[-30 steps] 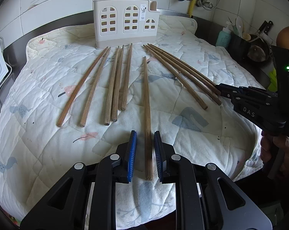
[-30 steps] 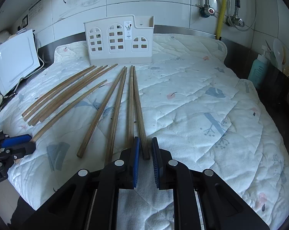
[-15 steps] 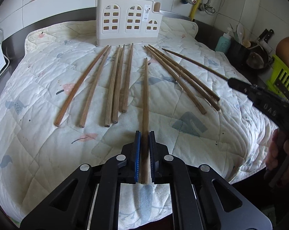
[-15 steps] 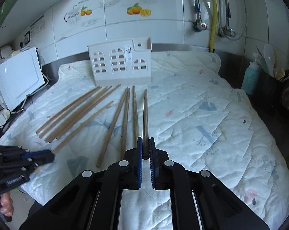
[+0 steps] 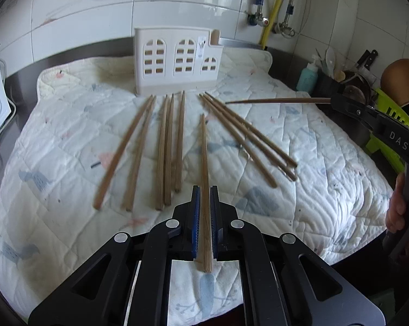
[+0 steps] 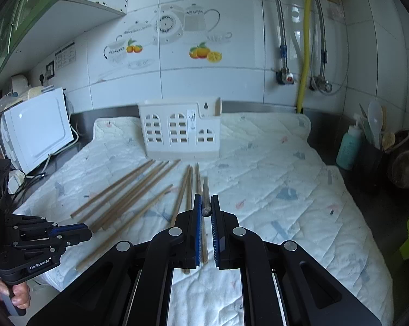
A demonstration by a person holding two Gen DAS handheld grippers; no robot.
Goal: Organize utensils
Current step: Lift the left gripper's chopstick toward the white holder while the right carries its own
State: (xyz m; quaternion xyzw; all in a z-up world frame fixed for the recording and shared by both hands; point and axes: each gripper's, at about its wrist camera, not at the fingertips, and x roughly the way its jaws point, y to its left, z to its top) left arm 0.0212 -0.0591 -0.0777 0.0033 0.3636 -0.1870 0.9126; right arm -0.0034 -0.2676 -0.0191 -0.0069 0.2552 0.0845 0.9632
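On the left, a white appliance (image 6: 36,130) is seen on the counter beside the quilted cloth (image 5: 326,190) that covers the worktop. Loose chopsticks are laid on the cloth in front of the white holder (image 5: 177,62): a pair (image 5: 128,152) to the left, three (image 5: 169,149) close together beside them, and three more (image 5: 247,138) fanned out to the right. The left gripper (image 5: 203,212) is clamped on one chopstick (image 5: 204,163), which is pinched between the blue pads near its thick end; its thin end is pointed toward the holder, and its butt is left sticking out behind the pads. Farther right, the right gripper (image 6: 206,212) is closed on another chopstick (image 5: 277,100), which is held clear of the cloth and well apart from the rest, its tip aimed toward the holder. A hand (image 5: 399,206) is seen on that gripper's handle. A teal bottle (image 5: 307,76) and kitchen tools are stood at the far right.
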